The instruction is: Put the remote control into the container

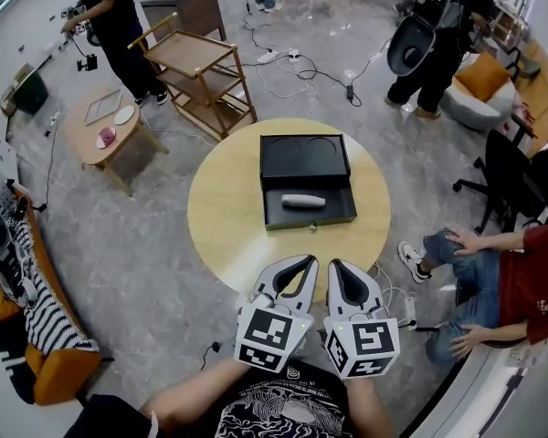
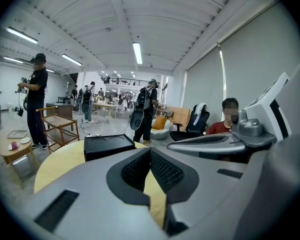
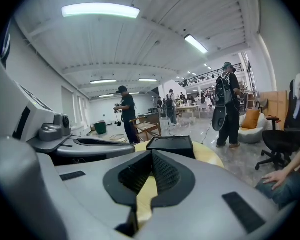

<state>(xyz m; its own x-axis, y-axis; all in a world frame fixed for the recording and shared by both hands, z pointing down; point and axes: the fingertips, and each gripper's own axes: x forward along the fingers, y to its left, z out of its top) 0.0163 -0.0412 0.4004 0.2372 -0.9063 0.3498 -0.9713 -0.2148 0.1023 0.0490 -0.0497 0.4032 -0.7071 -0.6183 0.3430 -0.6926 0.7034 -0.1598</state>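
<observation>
A grey remote control (image 1: 303, 201) lies inside the open drawer of a black container (image 1: 307, 182) on the round wooden table (image 1: 219, 217). The same black container (image 2: 109, 145) (image 3: 171, 145) stands ahead in both gripper views. My left gripper (image 1: 312, 261) and right gripper (image 1: 331, 265) hang side by side over the table's near edge, well short of the container. Both are shut with their tips touching and nothing between them. From the left gripper view (image 2: 150, 150) and the right gripper view (image 3: 152, 153) the meeting jaw tips show bare.
A seated person (image 1: 502, 276) is close at the table's right. A wooden trolley (image 1: 199, 71) and a small side table (image 1: 105, 130) stand beyond on the left. Standing people (image 1: 119, 26) and an office chair (image 1: 507, 185) ring the area. Cables (image 1: 297, 67) lie on the floor.
</observation>
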